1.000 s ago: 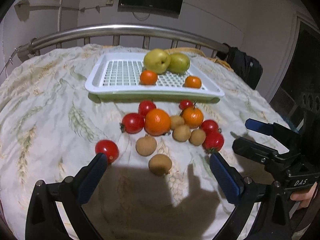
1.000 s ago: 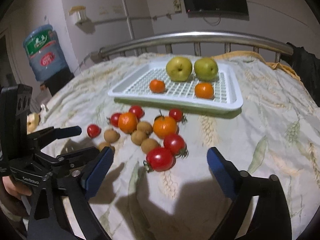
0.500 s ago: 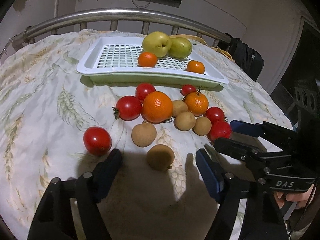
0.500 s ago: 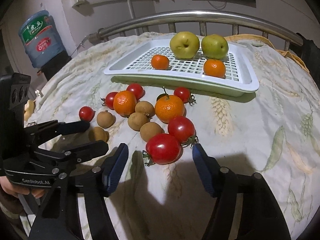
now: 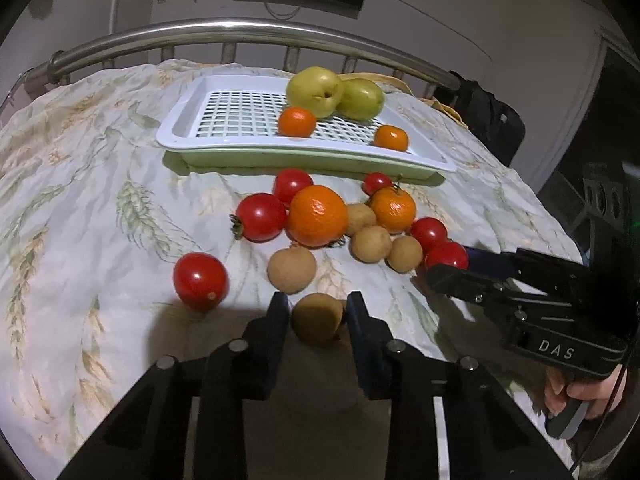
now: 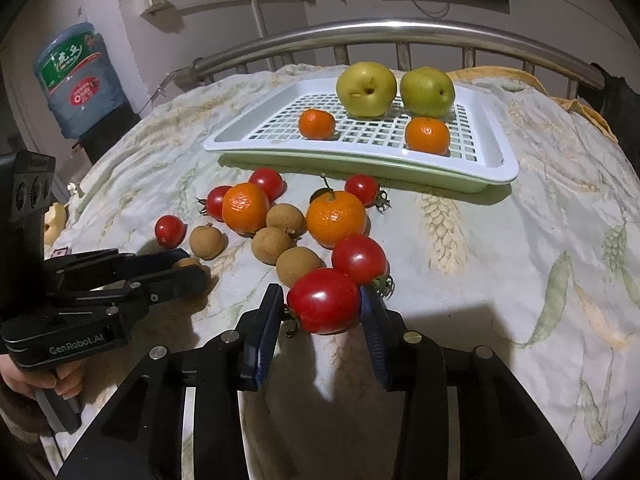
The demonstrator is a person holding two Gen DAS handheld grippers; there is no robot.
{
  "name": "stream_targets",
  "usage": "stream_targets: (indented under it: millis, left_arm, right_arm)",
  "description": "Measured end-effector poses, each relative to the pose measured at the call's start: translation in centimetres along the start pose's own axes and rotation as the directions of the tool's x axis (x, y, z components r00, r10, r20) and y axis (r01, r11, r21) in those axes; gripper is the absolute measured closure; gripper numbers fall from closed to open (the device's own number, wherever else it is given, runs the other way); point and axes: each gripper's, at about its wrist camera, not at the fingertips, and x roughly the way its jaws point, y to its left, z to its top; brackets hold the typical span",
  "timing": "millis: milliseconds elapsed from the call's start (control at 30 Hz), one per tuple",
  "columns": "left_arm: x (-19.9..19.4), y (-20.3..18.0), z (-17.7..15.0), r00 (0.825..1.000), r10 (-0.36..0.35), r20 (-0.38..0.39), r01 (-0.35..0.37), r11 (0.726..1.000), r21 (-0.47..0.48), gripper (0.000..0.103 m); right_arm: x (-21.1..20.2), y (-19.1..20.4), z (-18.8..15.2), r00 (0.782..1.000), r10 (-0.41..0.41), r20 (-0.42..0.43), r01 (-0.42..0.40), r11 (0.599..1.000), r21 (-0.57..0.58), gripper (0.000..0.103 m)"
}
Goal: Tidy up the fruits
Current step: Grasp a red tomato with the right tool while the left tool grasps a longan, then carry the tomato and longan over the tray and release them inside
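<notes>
With the white tray (image 5: 192,136) lying straight ahead, the left gripper (image 5: 316,312) pinches a longan (image 5: 316,318) while the right gripper's (image 6: 322,304) fingers are closing around a tomato (image 6: 323,300).

Bed rail (image 5: 248,30): polished metal, bright sheen. Bedspread (image 5: 80,208): matt printed cloth, creased. Tray (image 6: 496,148): smooth white plastic, grid floor. Tomatoes (image 6: 324,300): glossy skin. Oranges (image 5: 318,216): pebbled peel. Longans (image 5: 316,318): dull, rough brown shell. Water bottle (image 6: 78,80): clear blue plastic
</notes>
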Motion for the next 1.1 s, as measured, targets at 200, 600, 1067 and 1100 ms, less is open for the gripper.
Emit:
stream_targets:
  millis: [200,600,1067,1100]
  left_arm:
    - [-0.5,-0.5,-0.1,1.000,0.016,0.007,-0.016,1.000,0.021,0.073]
    - [-3.5,-0.5,1.9,0.997,-0.020,0.080,0.020,1.000,0.010,0.073]
    - [-3.1,1.2,9.8,0.990,-0.034,0.139,0.040,0.998,-0.042,0.073]
    - [-2.7,1.5,10.3,0.990,-0.032,0.134,0.039,0.998,-0.052,0.073]
  right_arm:
    - [-0.8,0.5,-0.3,1.000,0.002,0.030,-0.001,1.000,-0.026,0.065]
    - [-2.5,-1.0,0.3,0.996,0.045,0.082,-0.049,0.998,0.043,0.065]
    - [-4.2,-2.4,6.2,0.984,0.081,0.158,-0.092,0.994,0.064,0.065]
    - [-3.9,-2.6,7.0,0.984,0.085,0.159,-0.097,0.993,0.070,0.065]
